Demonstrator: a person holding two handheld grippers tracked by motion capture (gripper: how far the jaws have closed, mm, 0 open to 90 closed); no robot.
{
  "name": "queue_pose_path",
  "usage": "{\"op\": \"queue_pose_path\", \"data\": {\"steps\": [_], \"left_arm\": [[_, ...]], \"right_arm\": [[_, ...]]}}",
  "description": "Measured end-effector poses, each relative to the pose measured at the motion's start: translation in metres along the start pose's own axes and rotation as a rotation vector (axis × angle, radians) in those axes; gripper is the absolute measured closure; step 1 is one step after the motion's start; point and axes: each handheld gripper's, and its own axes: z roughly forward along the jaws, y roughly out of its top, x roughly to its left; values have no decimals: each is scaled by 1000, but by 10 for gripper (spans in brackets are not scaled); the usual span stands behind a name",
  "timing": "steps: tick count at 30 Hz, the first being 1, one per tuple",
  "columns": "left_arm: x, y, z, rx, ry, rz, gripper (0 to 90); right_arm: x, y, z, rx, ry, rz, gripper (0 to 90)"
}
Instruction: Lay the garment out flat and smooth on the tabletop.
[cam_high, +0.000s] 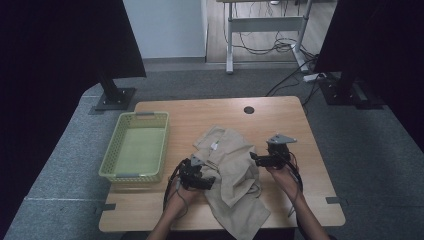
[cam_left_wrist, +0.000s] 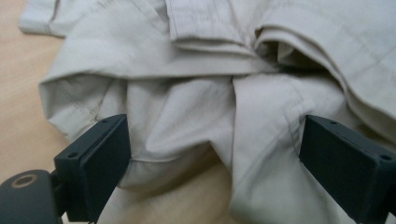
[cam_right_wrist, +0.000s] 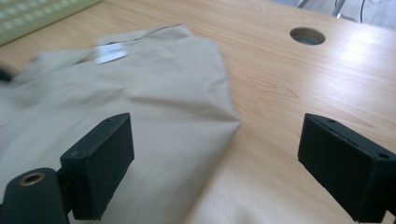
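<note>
A crumpled beige garment (cam_high: 231, 167) lies on the wooden table (cam_high: 285, 125), its near end hanging toward the front edge. A white label (cam_right_wrist: 111, 53) shows near its collar end. My left gripper (cam_high: 212, 181) lies at the garment's left side with its jaws open. In the left gripper view, folds of the garment (cam_left_wrist: 196, 107) lie between the wide-apart left gripper (cam_left_wrist: 215, 163) jaws, and the pads do not press on them. My right gripper (cam_high: 252, 158) hovers at the garment's right edge, open. In the right gripper view the cloth edge (cam_right_wrist: 177, 107) lies below the right gripper (cam_right_wrist: 215, 158).
A yellow-green plastic basket (cam_high: 107, 150) stands at the table's left side, and its corner (cam_right_wrist: 42, 11) shows in the right gripper view. A round cable hole (cam_high: 249, 110) sits near the far edge. Black stands and cables are on the floor beyond.
</note>
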Motion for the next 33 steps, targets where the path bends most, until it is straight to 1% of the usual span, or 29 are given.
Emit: {"op": "queue_pose_path", "data": {"steps": [1,2,3,4,5,6,7,8,9,12,14,15,16,17,18,19,20,21,22,24,25,26,27,28,29,30,31,32,33], "left_arm": [[0,0,0,0,0,0,89],[0,0,0,0,0,0,89],[-3,-6,1,-1,31,15,89],[-3,-6,1,0,34,21,81],[-3,-6,1,5,37,28,81],[-3,-6,1,5,37,28,79],[-2,-6,2,6,37,33,79],[-1,-6,3,6,37,35,78],[2,-5,4,4,39,35,76],[7,-3,5,-1,53,38,76],[10,-1,6,-3,63,44,76],[14,1,8,-9,78,56,76],[16,3,10,-8,88,55,76],[16,3,10,-8,88,55,77],[24,9,14,-15,131,58,78],[27,11,16,-20,138,54,78],[27,11,16,-20,138,54,78],[33,14,22,-32,127,28,79],[35,16,24,-38,120,15,79],[37,19,28,-41,109,2,81],[37,19,28,-41,109,2,93],[38,21,28,-42,103,-1,93],[37,24,26,-42,108,6,117],[37,24,26,-42,108,6,122],[31,27,13,-64,112,19,127],[29,27,8,-73,96,12,127],[29,27,8,-73,96,12,127],[25,23,0,-80,73,5,128],[24,20,-2,-73,57,0,129]], "right_arm": [[0,0,0,0,0,0,104],[0,-1,12,15,-7,0,104],[0,-1,12,15,-7,0,104],[2,-9,35,73,-34,-42,107],[3,-13,40,93,-36,-51,110],[3,-13,40,93,-36,-51,110],[3,-18,44,112,-42,-61,115],[3,-22,46,134,-45,-79,134],[3,-27,46,145,-41,-84,165],[2,-30,42,147,-30,-59,184],[4,-32,39,148,-31,-63,194],[5,-34,36,148,-31,-59,200],[7,-39,29,153,-31,-43,202],[7,-39,29,153,-31,-43,202],[11,-46,15,168,-36,-29,215],[13,-49,9,181,-42,-23,218],[13,-49,9,181,-42,-23,218],[18,-54,-1,202,-28,-3,218],[21,-57,-5,213,-15,8,216],[28,-59,-12,233,-2,-7,203],[28,-59,-12,233,-2,-7,203],[31,-59,-14,241,-5,-23,182],[33,-57,-16,240,-11,-39,170],[33,-57,-16,240,-11,-39,170],[28,-47,-22,187,-24,-58,141],[24,-43,-23,157,-30,-59,130],[24,-43,-23,157,-30,-59,130],[14,-35,-22,104,-29,-51,118],[9,-32,-18,95,-15,-32,114]]}}
